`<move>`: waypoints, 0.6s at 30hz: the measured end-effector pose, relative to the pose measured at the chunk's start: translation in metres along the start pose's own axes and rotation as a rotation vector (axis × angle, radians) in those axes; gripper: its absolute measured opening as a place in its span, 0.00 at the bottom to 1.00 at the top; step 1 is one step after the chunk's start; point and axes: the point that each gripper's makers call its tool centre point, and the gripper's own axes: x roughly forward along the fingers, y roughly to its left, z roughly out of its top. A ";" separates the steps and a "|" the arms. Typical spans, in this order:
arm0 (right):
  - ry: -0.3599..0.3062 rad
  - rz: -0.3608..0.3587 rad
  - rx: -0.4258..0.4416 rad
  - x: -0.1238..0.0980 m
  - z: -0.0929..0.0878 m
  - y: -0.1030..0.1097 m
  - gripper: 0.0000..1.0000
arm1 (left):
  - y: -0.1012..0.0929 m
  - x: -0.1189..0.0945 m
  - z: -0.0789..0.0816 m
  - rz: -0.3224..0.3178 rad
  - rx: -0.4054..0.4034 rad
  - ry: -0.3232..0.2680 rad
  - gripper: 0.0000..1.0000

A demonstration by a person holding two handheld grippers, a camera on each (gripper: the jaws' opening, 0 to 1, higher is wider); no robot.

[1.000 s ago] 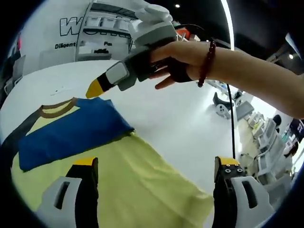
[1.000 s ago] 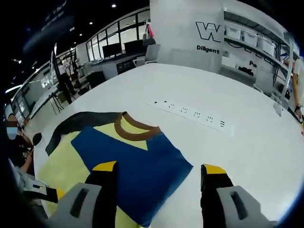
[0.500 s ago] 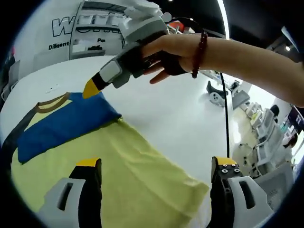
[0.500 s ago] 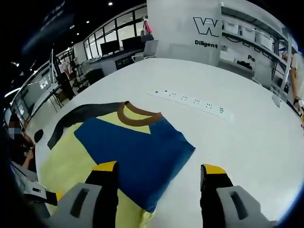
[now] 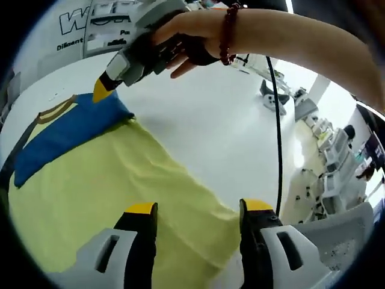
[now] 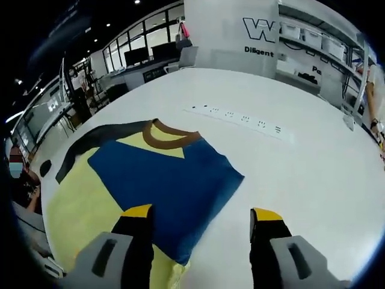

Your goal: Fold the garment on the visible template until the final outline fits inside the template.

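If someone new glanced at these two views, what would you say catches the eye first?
Probably the yellow T-shirt spread flat on the white table, with its blue sleeve folded across the chest just below the brown collar. Next, in the left gripper view, the person's hand holding the right tongs, yellow tips poised over that blue fold. The left tongs stand open above the shirt's hem.

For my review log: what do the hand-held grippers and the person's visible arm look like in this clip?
Each hand-held gripper has two black jaws with yellow tips on light grey moulded housings: the left gripper and the right gripper. In the left gripper view the right one shows from the side, a grey body with black sections and a yellow tip. The hand holding it wears a dark red bead bracelet, no sleeve visible. A black cable hangs below the arm.
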 end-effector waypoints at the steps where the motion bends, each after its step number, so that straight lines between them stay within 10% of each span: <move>1: 0.009 0.000 -0.002 0.002 -0.002 -0.001 0.60 | -0.001 0.000 0.000 0.005 -0.001 0.001 0.48; 18: 0.061 -0.003 0.023 0.012 -0.017 -0.001 0.50 | -0.031 0.014 -0.011 -0.080 -0.146 0.077 0.15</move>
